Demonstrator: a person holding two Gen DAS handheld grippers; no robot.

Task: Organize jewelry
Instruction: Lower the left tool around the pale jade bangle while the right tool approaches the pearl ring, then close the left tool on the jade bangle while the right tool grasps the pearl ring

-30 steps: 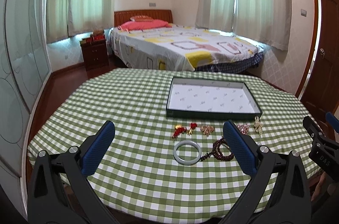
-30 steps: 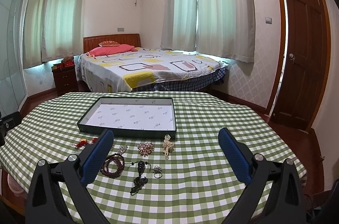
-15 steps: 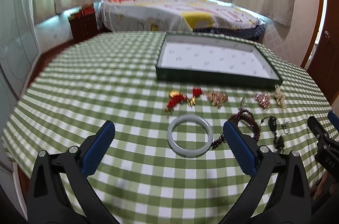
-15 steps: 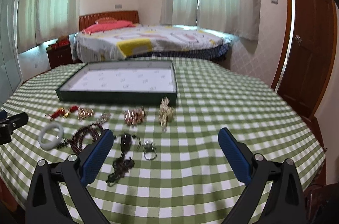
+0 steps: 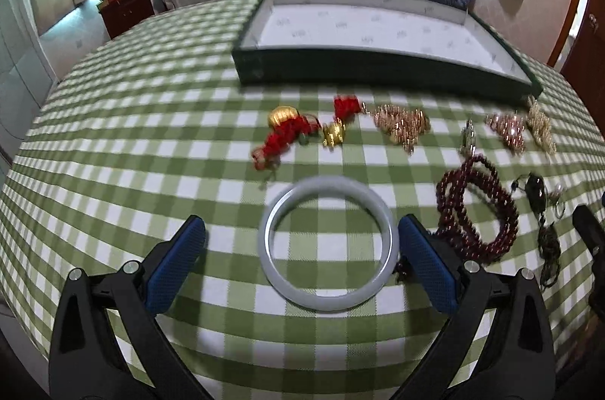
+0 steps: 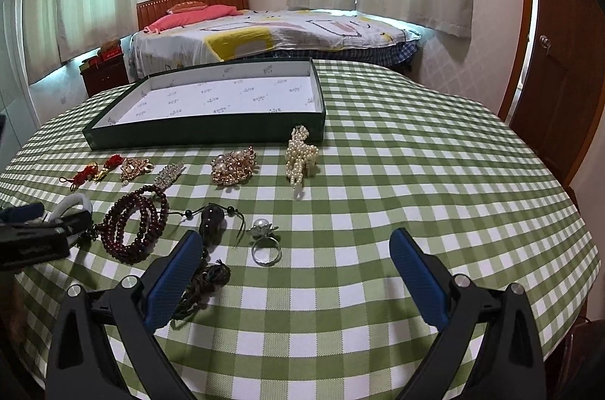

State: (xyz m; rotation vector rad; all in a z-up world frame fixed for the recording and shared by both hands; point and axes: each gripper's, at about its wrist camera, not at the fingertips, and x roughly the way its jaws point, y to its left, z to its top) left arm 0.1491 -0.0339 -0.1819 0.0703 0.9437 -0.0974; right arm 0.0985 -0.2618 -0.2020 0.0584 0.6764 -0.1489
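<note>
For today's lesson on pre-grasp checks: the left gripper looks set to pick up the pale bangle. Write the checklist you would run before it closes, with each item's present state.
1. Left gripper open wide enough: ok, jaws spread wider than the bangle.
2. Bangle between the jaws: ok, though it sits off-centre, close to the right-hand finger.
3. Bangle lying free: ok, flat on the tablecloth, nothing on it.
4. Neighbours clear: not ok, the dark red bead bracelet lies right beside the right-hand finger.
5. Tray ready: ok, nothing in it.
6. Right gripper out of the way: ok, open, holding nothing.
</note>
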